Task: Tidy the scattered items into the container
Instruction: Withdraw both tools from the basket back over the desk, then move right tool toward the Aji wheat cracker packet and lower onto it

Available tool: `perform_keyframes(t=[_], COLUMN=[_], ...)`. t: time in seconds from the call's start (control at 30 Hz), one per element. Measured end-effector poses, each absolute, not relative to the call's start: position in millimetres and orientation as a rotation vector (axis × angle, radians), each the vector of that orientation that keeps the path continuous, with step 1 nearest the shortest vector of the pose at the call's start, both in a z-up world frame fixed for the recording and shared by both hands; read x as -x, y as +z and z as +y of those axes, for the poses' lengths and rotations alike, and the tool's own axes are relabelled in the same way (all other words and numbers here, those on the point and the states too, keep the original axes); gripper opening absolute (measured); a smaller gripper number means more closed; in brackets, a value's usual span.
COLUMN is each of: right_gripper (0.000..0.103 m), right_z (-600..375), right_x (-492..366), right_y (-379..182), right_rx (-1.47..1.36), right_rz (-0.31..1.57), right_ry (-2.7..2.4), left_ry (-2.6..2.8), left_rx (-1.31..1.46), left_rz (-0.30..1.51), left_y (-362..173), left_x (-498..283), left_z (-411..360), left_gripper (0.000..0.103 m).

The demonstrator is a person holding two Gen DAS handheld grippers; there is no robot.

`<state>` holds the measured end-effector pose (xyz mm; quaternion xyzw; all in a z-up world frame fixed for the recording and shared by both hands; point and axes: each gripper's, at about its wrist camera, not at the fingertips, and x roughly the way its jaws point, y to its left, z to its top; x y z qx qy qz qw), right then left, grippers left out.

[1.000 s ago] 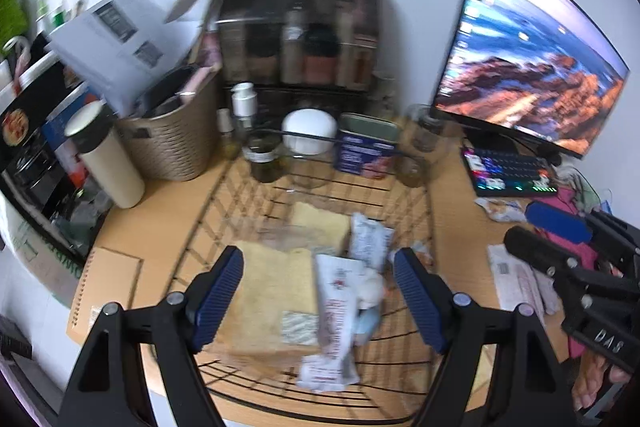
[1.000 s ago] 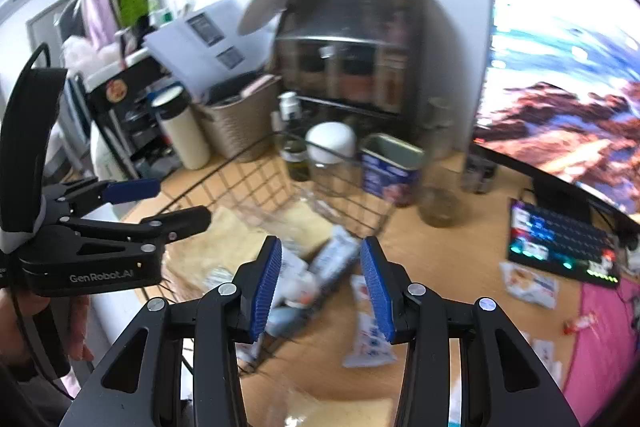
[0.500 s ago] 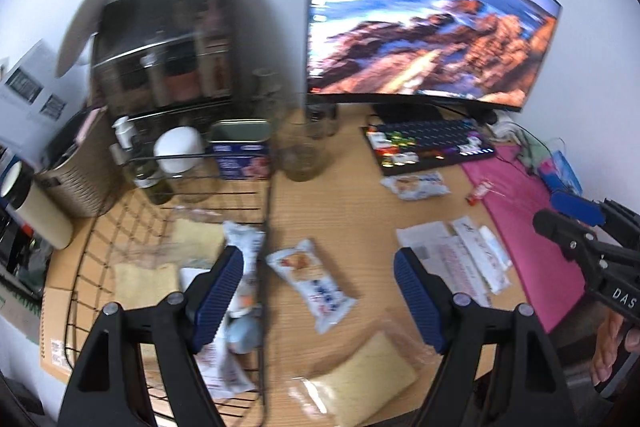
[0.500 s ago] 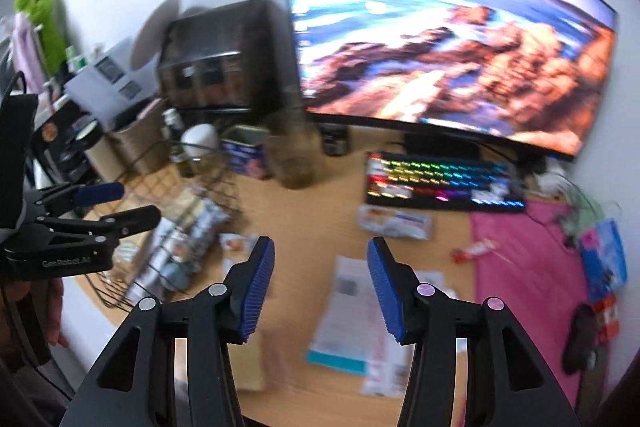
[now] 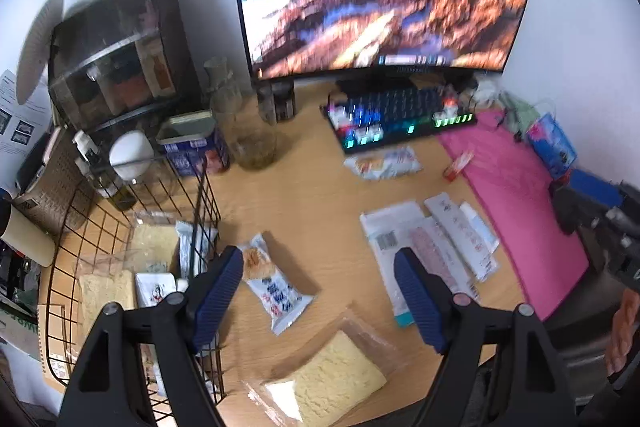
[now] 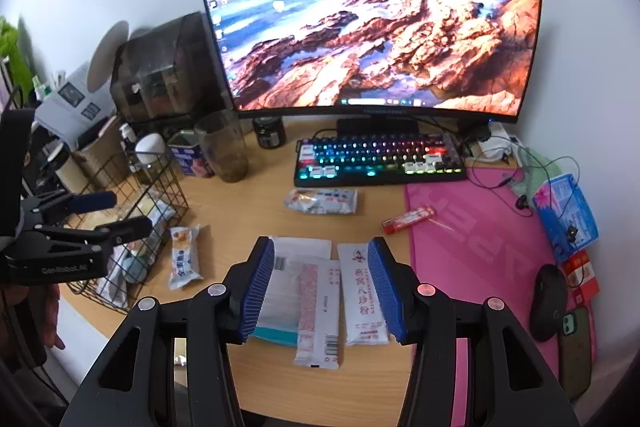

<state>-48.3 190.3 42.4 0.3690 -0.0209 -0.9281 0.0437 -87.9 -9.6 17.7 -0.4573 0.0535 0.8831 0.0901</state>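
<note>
Keyboard [image 6: 380, 157] behind scattered packets [image 6: 320, 291]

Counts: 1 wire basket [image 6: 160, 187] at the desk's left edge, several packets inside, too piled up to count. Loose on the desk: 2 snack packs [image 6: 184, 257] [image 6: 322, 201], 3 flat sachets [image 6: 358, 291] [image 6: 318, 311] [image 6: 288, 275] overlapping mid-desk, 1 bagged noodle block [image 5: 332, 379] at the front edge, 1 red stick pack [image 6: 408, 219]. Also 1 keyboard [image 6: 380, 157], 1 monitor [image 6: 372, 27], 1 mouse [image 6: 548, 303], 1 phone [image 6: 574, 351].
</note>
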Motion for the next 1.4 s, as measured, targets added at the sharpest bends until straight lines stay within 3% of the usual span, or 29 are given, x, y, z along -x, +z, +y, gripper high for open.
perform_keyframes(t=[0.73, 1.13, 1.4], right_gripper=[0.050, 0.050, 0.050], right_z=[209.2, 204.6, 195.0], right_x=[99.6, 123.0, 170.6], right_y=[7.7, -4.9, -24.9], right_rx=[-1.214, -1.225, -1.224], right_rz=[-0.084, -0.087, -0.063], right_ry=[-2.750, -2.721, -2.674], left_ry=[2.567, 2.463, 2.393], left_rx=[1.818, 1.898, 1.814], left_rz=[0.087, 0.055, 0.082], left_y=[-101.3, -131.4, -124.3], left_x=[142.3, 153.3, 157.4], left_z=[-18.6, -17.0, 10.9], left_gripper=[0.081, 0.081, 0.082])
